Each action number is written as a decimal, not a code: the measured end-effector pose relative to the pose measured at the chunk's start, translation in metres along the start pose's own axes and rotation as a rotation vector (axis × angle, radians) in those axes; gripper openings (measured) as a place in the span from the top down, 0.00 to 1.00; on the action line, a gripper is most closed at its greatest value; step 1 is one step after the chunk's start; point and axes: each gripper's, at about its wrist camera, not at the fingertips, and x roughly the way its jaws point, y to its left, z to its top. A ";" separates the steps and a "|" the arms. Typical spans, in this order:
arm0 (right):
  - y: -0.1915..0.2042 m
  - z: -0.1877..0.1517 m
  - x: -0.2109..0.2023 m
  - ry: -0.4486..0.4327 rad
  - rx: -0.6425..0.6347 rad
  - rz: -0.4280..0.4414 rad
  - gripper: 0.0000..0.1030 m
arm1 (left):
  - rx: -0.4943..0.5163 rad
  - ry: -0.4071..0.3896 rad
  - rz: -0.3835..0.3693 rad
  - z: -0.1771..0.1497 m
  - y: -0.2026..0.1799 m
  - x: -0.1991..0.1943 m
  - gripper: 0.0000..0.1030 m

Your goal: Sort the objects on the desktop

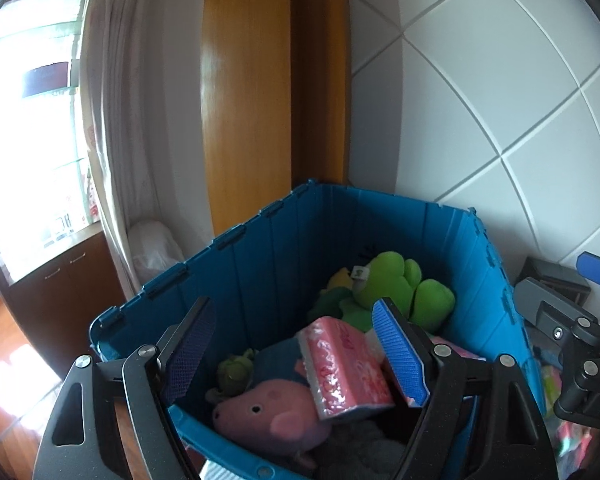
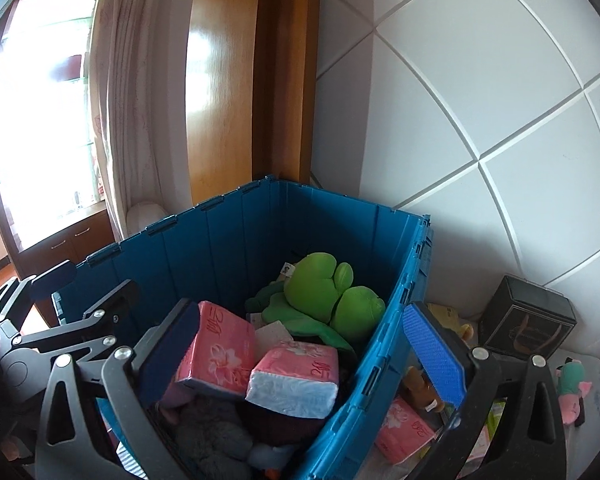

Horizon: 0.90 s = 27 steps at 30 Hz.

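I have both sets of tongs spread wide and gripping nothing: the left tongs (image 1: 296,350) hang over the blue crate (image 1: 276,240) at lower centre of their view, and the right tongs (image 2: 304,354) straddle the crate's right wall. Two pink tissue packs (image 2: 220,354) lie loose in the crate in front of a green plush (image 2: 328,296) and, in the left view, a pink pig plush (image 1: 268,412). A third pink pack (image 2: 404,430) waits on the tabletop at lower right (light, squashy, slick film, I judge), best pinched across its short sides.
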 end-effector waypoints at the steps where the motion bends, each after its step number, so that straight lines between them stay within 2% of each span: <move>1: 0.000 -0.001 -0.002 0.000 0.001 -0.003 0.00 | 0.000 0.000 -0.004 -0.001 0.000 -0.003 0.21; 6: -0.007 -0.011 -0.026 -0.008 0.020 -0.021 0.00 | 0.008 -0.002 -0.034 -0.008 -0.006 -0.017 0.21; 12: -0.030 -0.036 -0.070 -0.021 0.055 -0.073 0.00 | 0.051 -0.027 -0.100 -0.025 -0.035 -0.052 0.21; 19: -0.076 -0.092 -0.150 -0.019 0.098 -0.159 0.00 | 0.105 -0.052 -0.195 -0.059 -0.088 -0.119 0.21; 27: -0.131 -0.169 -0.242 0.030 0.182 -0.219 0.00 | 0.105 0.018 -0.313 -0.106 -0.138 -0.194 0.15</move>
